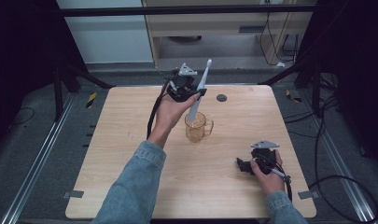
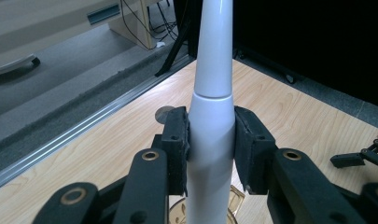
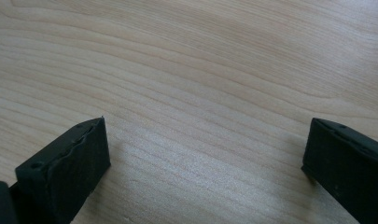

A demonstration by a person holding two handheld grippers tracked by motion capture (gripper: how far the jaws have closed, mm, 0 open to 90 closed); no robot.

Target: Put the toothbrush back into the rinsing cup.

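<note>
A white electric toothbrush (image 1: 199, 92) stands tilted, its lower end inside a clear amber glass mug (image 1: 196, 128) at the table's middle. My left gripper (image 1: 198, 93) is shut on its handle above the mug. In the left gripper view the black pads (image 2: 177, 137) press both sides of the white toothbrush (image 2: 212, 126), and the mug rim (image 2: 177, 211) shows below. My right gripper (image 1: 240, 164) rests low near the table's front right, jaws open. In the right gripper view its fingertips (image 3: 79, 154) stand wide apart over bare wood.
The light wooden table (image 1: 130, 140) has a small dark round disc (image 1: 221, 98) near its far edge. Metal rails and cables run along the floor on both sides. A cabinet (image 1: 214, 23) stands behind the table.
</note>
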